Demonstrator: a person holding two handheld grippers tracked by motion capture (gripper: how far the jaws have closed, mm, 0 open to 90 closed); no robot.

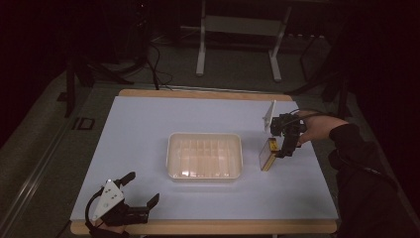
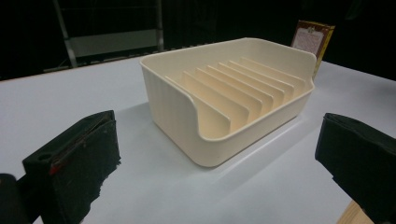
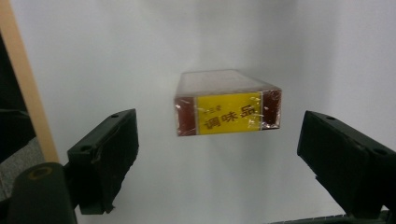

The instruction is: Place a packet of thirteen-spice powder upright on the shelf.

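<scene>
- We see the table [image 1: 143, 129] first: white top w/ a wood edge, dark room around it
- Next the rack [image 1: 204, 156], cream plastic, mid-table; in the left gripper view its row of upright dividers [image 2: 233, 88] runs front to back, w/ one end wall cut low toward us
- We hold the left gripper [image 1: 141, 191] at the near left corner of the table, well apart from the rack; jaws spread wide, nothing btwn them
- Our right gripper [image 1: 286, 148] is at the right side, tipped down over the box; jaws wide open, one on each side of it, not touching it
- The box [image 3: 229, 105] stands on the table just right of the rack, apart from it; clear wrap, dark red ends, yellow label w/ red characters facing the right gripper view
</scene>
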